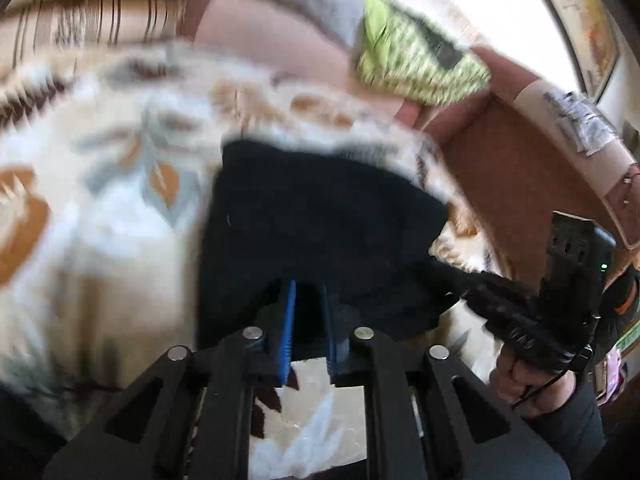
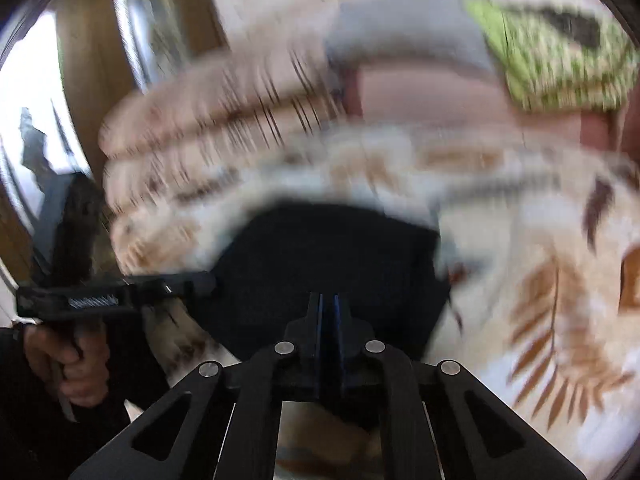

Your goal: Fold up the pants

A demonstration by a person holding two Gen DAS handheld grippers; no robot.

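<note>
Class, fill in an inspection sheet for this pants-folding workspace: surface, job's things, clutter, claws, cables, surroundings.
Surface: leaf-patterned blanket, blurred.
Job's things: black pants lying on the blanket.
Clutter: green patterned cloth beyond the pants.
Claws: left claw narrowly parted around a pants edge; right claw shut on the pants.
Cables: thin black cable by the right hand.
Surroundings: wooden door, bright window.

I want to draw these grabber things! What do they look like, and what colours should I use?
Each hand-held gripper, left and right, is black, with angular arms with triangle cut-outs, round silver bolts and blue ridged finger pads. A thin black cable hangs from the right one. The bare hands wear dark sleeves.
</note>
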